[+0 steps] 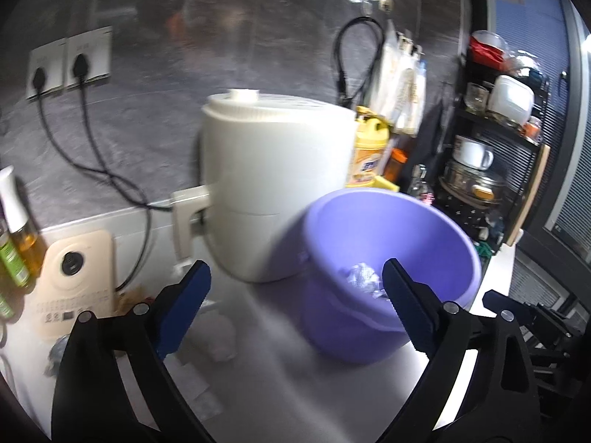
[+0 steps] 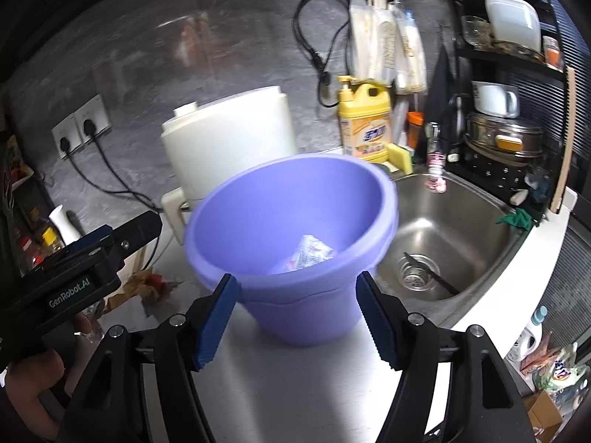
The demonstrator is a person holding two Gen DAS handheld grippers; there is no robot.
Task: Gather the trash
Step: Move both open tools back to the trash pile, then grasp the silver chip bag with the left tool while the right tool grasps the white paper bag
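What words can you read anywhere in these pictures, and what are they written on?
"GenRobot.AI": white letters on the black body of the left gripper, seen from the right wrist camera.
Yellow detergent bottle: it has a label with blue characters, too blurred to read.
Beige panel on the counter: rows of small marks, too small to read.
Packets hanging on the wall: print too faint to read.

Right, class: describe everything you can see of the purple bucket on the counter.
The purple bucket looks like smooth, matte plastic, round, flaring upward to a wide rolled rim with a stepped band below it. It stands upright on the grey counter, beside the steel sink and in front of the white appliance. Crumpled wrapper trash lies at its bottom. Neither tool visibly touches it.
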